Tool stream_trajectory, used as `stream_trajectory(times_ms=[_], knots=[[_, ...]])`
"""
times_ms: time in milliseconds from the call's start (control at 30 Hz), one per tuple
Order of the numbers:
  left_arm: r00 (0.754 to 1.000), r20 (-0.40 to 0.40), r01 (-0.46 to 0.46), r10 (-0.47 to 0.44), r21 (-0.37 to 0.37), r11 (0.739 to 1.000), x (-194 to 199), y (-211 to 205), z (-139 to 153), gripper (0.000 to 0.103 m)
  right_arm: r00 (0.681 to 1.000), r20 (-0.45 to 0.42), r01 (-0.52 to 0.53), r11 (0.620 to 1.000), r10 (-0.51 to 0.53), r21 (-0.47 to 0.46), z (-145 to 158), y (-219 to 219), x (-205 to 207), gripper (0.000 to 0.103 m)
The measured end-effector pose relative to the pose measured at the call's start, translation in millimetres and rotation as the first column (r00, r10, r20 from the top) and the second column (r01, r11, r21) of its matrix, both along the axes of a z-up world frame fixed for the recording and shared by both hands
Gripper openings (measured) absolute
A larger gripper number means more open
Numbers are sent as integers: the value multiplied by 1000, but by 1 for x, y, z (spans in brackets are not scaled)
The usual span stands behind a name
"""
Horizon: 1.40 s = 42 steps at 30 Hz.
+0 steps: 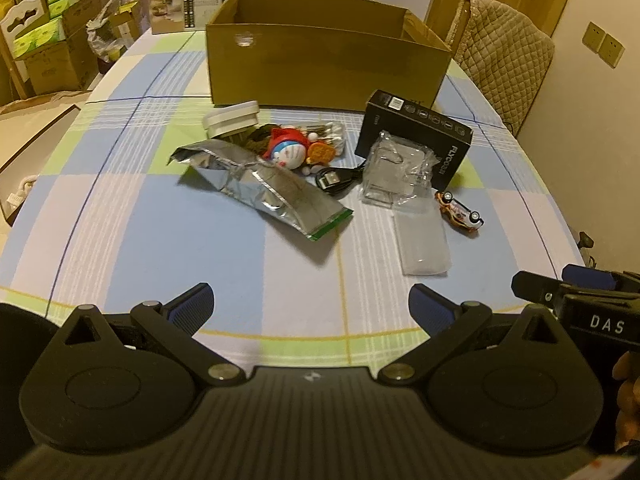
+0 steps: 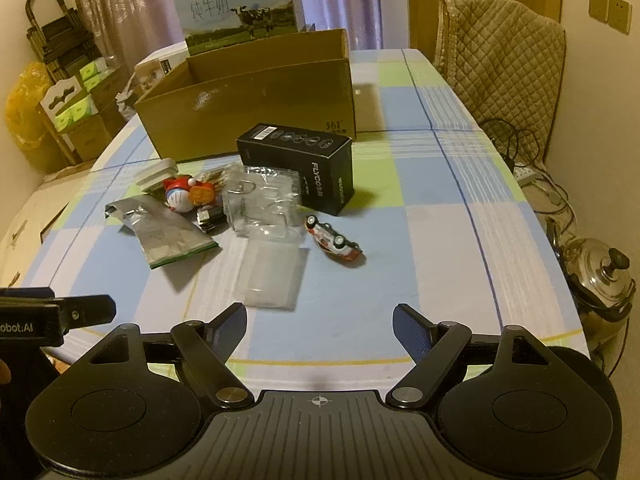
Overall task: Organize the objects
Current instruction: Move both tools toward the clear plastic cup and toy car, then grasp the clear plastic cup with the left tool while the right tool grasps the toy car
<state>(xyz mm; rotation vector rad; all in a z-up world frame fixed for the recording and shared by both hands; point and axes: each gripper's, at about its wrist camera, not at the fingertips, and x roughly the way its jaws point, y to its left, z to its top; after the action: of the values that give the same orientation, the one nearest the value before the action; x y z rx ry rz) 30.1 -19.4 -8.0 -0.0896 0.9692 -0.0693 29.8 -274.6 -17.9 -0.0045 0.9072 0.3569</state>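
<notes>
1. An open cardboard box (image 1: 320, 68) stands toward the far edge of the table (image 1: 160, 240), which wears a checked blue, green and white cloth.
2. Just in front of the box lies a loose cluster: a black FLYCO box (image 1: 416, 136), crumpled clear plastic packaging (image 1: 396, 172) leaning against it, a coiled black USB cable (image 1: 336, 178), a Doraemon figure (image 1: 290, 150), a white lidded container (image 1: 232, 120) and a torn silver foil pouch (image 1: 260, 188).
3. A toy car (image 1: 460, 212) lies overturned, wheels up, beside the clear packaging, toward the table's right edge.
4. A flat clear plastic piece (image 1: 424, 244) lies nearest the near edge.
5. The left claw (image 1: 310, 300) hovers over the near edge, fingers spread wide, holding nothing.
6. The right claw (image 2: 318, 326) hovers beside it, likewise spread wide and empty.
7. A chair with a quilted cover (image 2: 500, 52) stands at the table's right edge.
</notes>
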Motion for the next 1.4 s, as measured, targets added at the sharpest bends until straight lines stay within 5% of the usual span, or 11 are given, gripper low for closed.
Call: stream_trajectory(times_ms=[667, 867, 1267, 1333, 1400], knots=[[997, -22, 72, -73, -17, 997, 46, -46, -27, 93, 999, -20, -42, 999, 42, -31, -24, -24, 45, 78], [994, -19, 110, -111, -32, 993, 59, -60, -40, 88, 998, -9, -67, 996, 67, -56, -29, -28, 63, 61], [974, -34, 224, -226, -40, 974, 93, -94, -73, 65, 997, -26, -80, 992, 78, -95, -30, -34, 95, 53], [971, -50, 232, -234, -41, 972, 96, -92, -76, 43, 994, -32, -112, 989, 109, -98, -31, -30, 98, 53], [970, -49, 239, -239, -6, 971, 93, -89, -76, 40, 985, -42, -171, 980, 167, -99, -33, -23, 101, 53]])
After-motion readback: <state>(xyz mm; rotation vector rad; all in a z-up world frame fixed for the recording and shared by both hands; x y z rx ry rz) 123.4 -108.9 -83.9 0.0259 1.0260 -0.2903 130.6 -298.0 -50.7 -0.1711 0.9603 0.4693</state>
